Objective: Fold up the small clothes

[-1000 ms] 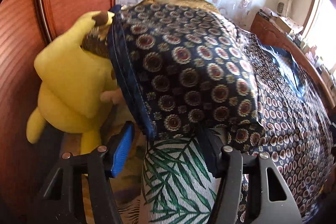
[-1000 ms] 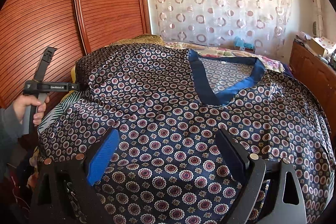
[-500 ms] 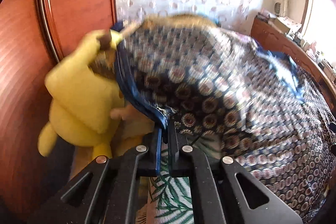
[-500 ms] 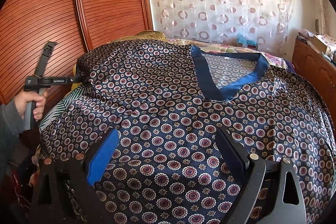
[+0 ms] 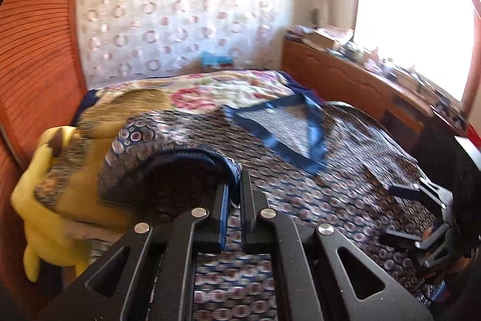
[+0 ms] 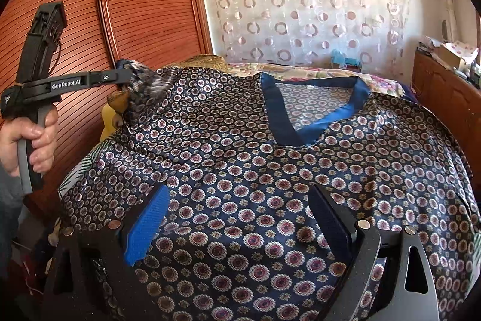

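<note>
- A patterned navy top [image 6: 240, 170] with a blue V-neck band [image 6: 312, 122] lies spread face up across the bed [image 5: 210, 89], neckline toward the far end by the dotted curtain [image 6: 300, 5].
- The left gripper [image 5: 236, 194] is clenched on the top's sleeve hem: its two fingers [image 5: 222, 200] stand almost together with the blue-edged cloth pinched between them.
- In the right wrist view the left gripper [image 6: 127, 77] shows at the far left of the bed, its tip buried in a bunched, lifted corner of the sleeve, raised above the rest of the cloth; a hand [image 6: 33, 140] grips its handle.
- The lifted sleeve arches up in a curve just ahead of the left fingers, its dark inside facing the camera.
- The right gripper [image 6: 240, 218] is released: its fingers [image 6: 147, 227] stand wide apart over the near part of the top, the cloth lying flat beneath and between them; contact with it cannot be told.
- A yellow plush toy [image 5: 45, 200] sits at the left edge of the bed, beside the wooden wardrobe [image 6: 135, 5].
</note>
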